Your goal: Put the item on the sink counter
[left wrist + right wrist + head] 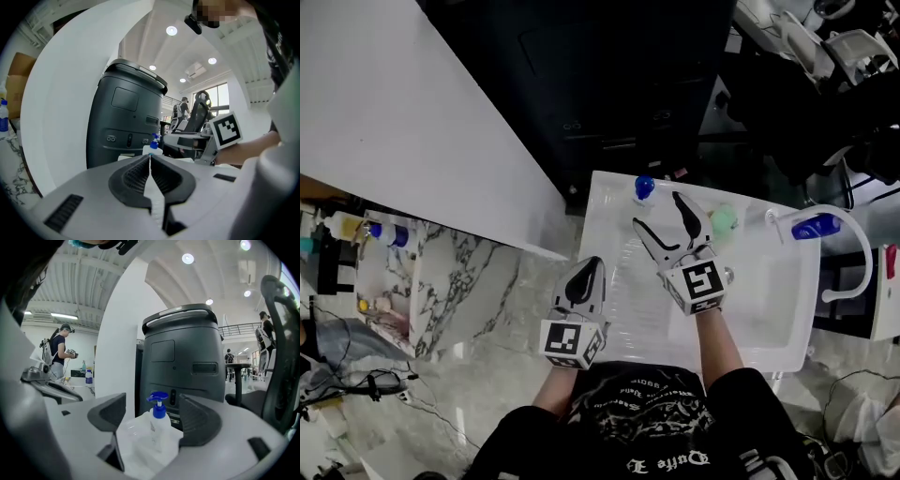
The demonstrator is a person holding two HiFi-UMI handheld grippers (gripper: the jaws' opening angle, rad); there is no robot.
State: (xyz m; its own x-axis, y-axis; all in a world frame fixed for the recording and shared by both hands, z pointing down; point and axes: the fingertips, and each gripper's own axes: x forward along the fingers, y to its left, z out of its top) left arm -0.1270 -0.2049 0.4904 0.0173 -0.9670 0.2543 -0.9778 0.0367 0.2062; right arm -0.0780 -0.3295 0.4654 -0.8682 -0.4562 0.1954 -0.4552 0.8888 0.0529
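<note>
Your right claw (658, 210) gapes wide and empty just short of the pump bottle (643, 190) standing at the sink counter's (614, 281) back edge, left claw (589, 268) shut on nothing, so any forward nudge could topple it off.

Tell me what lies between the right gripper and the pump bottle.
Nothing: only bare white sink counter separates right gripper from pump bottle, seen in head view.

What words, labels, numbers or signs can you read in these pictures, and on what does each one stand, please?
Shirt: white print, upside down here, too blurred to read.
Left marker cube, right marker cube: black-and-white squares, no letters.
Pump bottle: no label legible.
</note>
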